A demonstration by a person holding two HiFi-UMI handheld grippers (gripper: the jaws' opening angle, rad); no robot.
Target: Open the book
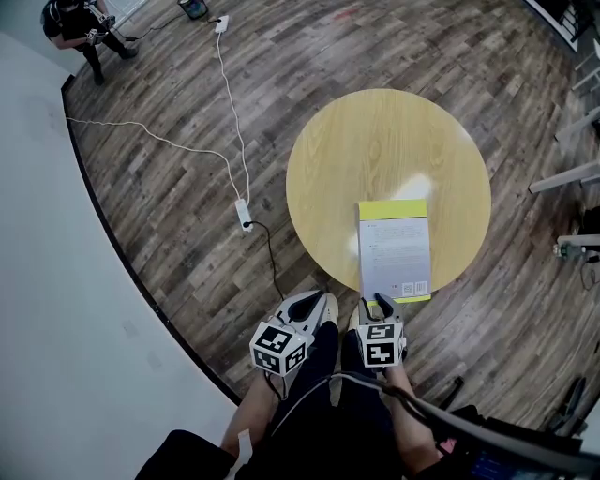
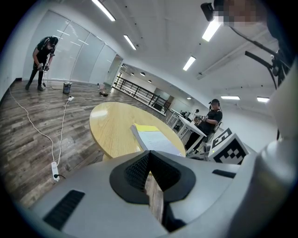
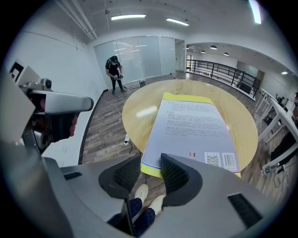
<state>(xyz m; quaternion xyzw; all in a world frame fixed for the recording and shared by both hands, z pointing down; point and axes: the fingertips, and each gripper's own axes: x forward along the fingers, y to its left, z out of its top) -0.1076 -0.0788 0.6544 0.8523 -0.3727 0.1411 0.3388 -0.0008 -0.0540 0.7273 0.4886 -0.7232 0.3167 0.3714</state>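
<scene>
A closed book (image 1: 394,248) with a pale cover and a yellow band lies on the near right part of a round wooden table (image 1: 375,141), its near edge overhanging the rim. My right gripper (image 1: 380,302) is at that near edge. In the right gripper view the book (image 3: 193,125) has its near left corner between the jaws of my right gripper (image 3: 150,173), which stand apart with a gap beside the corner. My left gripper (image 1: 319,300) hangs left of the book, off the table, and my left gripper (image 2: 149,174) is shut on nothing, with the book (image 2: 156,139) ahead.
A power strip (image 1: 244,214) with white and black cables lies on the wooden floor left of the table. A person (image 1: 80,28) stands far off at the top left. Another person (image 2: 212,116) sits by desks beyond the table. Metal furniture legs (image 1: 572,178) stand at the right.
</scene>
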